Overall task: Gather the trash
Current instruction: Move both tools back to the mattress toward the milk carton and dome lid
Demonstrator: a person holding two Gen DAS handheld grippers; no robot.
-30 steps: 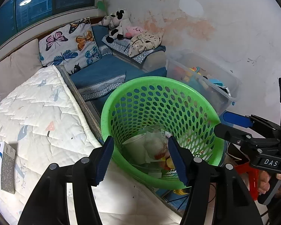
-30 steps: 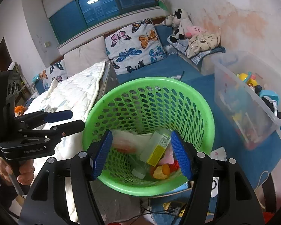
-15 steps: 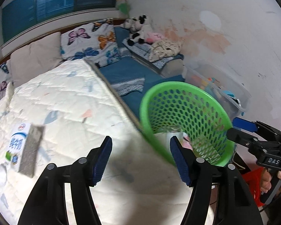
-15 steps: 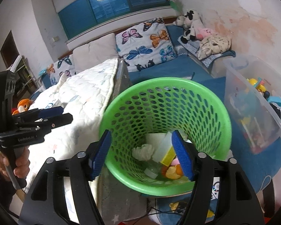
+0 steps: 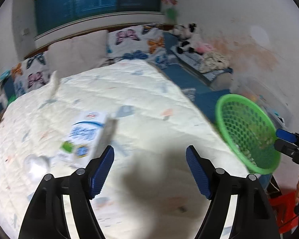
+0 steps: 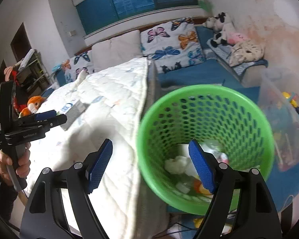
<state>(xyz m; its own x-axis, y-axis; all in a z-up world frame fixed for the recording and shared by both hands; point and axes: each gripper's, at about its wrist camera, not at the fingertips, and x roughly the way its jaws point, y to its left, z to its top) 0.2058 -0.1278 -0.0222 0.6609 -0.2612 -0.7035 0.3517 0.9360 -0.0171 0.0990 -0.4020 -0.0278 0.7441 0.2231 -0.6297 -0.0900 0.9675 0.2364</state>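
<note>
White-and-blue cardboard milk carton [image 5: 85,137], the one carton, is lying on the quilted white mattress [image 5: 141,91] beside one crumpled white tissue [image 5: 36,164]. One green perforated plastic basket [image 6: 207,145] is holding trash beside it. Left gripper [image 5: 149,169] and right gripper [image 6: 151,165] are both gaping empty, jaws having just been opening.

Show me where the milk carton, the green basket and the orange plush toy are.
Carton [image 5: 83,137], left wrist view, printed front face.
Basket [image 6: 207,91], right wrist view, far rim.
Plush toy [image 6: 32,105], right wrist view, its head.
</note>
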